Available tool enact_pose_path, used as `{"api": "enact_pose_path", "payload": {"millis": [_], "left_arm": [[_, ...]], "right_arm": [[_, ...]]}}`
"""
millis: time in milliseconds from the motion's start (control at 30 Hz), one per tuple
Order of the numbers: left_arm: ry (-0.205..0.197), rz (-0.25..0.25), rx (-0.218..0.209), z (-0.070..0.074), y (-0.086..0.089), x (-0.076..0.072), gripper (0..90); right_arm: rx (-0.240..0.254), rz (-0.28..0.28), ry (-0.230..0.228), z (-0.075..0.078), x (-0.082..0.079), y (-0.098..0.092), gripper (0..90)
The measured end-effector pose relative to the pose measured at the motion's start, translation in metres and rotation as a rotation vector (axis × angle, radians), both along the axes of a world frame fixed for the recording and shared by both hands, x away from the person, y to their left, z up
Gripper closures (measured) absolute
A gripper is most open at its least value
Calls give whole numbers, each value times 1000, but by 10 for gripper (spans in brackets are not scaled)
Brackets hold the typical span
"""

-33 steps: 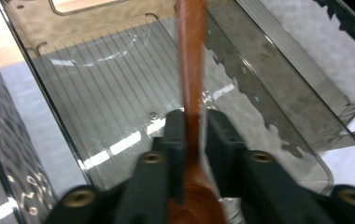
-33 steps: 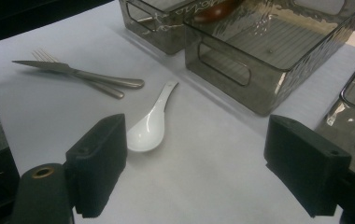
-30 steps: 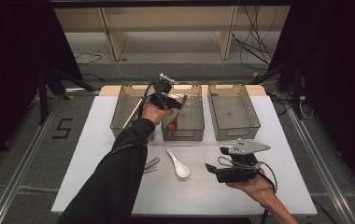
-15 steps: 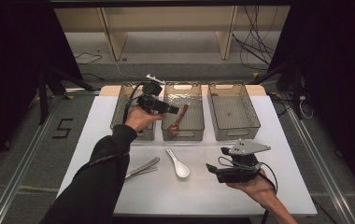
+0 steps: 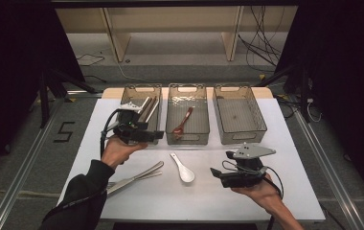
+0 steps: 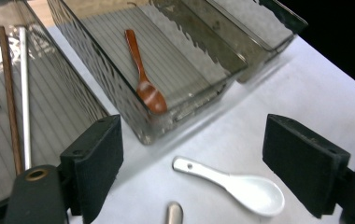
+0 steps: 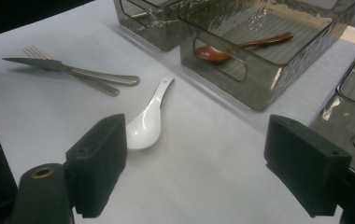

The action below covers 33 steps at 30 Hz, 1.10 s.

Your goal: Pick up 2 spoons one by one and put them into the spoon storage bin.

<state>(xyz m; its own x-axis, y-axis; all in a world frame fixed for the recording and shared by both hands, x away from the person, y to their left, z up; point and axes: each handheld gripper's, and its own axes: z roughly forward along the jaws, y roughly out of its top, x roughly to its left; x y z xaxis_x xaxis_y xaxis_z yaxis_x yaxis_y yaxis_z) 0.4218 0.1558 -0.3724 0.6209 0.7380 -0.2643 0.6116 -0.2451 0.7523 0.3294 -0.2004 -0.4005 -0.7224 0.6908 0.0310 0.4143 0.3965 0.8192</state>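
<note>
Between the left gripper jaws, spread wide and empty after just opening: glossy white ceramic spoon flat on the white desk, nothing gripped. Left of the left jaw, ribbed smoky plastic bin holding wooden and metal chopsticks. Ahead of the jaws, middle bin with a lacquered red-brown wooden spoon; its wall stands between the jaws and that spoon. Steel knife and fork crossed nearby. Right gripper jaws released, empty, white spoon just past its left jaw. Right bin ahead.
</note>
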Motion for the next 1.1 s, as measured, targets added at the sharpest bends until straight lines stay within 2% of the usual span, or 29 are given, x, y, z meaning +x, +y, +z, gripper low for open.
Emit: {"api": "enact_pose_path", "payload": {"millis": [167,267,400,500,633,833,900,1000,1100], "left_arm": [[-11,-3,5,-7,8,-20,165],[-20,4,-32,-7,16,-29,163],[-34,-2,-40,-8,22,-42,159],[-45,-10,-46,-9,26,-51,158],[-57,8,-39,-13,33,-60,158],[-50,1,-49,-20,36,-70,159],[-71,-6,-29,-19,36,-75,158],[-91,1,-54,-17,40,-79,158],[-99,12,-46,-18,45,-81,159]], "right_arm": [[0,2,14,-1,2,1,221],[-1,2,30,-2,6,3,221],[-11,-6,64,-3,13,7,221],[-27,-3,82,-3,20,16,222],[-49,11,99,-3,31,31,224],[-94,22,131,-9,45,55,234],[-111,25,138,-13,50,63,236],[-129,33,153,-18,56,71,244],[-150,47,176,-23,60,79,256]]}}
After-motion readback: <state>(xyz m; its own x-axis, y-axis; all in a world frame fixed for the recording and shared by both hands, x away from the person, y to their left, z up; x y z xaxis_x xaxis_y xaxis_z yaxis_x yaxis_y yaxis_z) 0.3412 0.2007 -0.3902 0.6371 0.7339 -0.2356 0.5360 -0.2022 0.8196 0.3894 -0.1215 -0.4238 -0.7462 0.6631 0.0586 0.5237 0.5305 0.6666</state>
